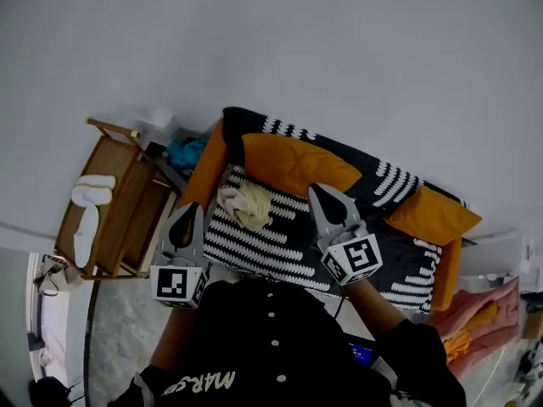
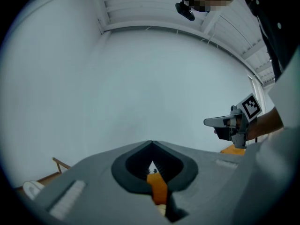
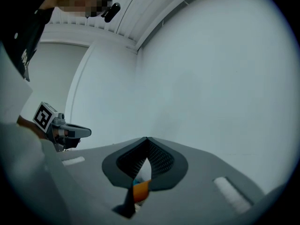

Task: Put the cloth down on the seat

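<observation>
A crumpled cream cloth (image 1: 244, 204) lies on the black-and-white striped seat (image 1: 280, 244) of a sofa, near its left end. No gripper touches it. My left gripper (image 1: 196, 208) hangs at the seat's left edge, just left of the cloth, jaws shut and empty. My right gripper (image 1: 317, 190) hovers over the middle of the seat, right of the cloth, also shut with nothing in it. In the left gripper view the tips (image 2: 151, 143) meet and point at a white wall. The right gripper view shows the same closed tips (image 3: 146, 138).
Orange cushions (image 1: 297, 164) (image 1: 433, 214) lean on the sofa back. A wooden rack (image 1: 119, 202) with white slippers (image 1: 92, 190) stands left of the sofa, with a teal item (image 1: 187, 153) behind it. Pink and orange fabric (image 1: 484, 312) lies at the right.
</observation>
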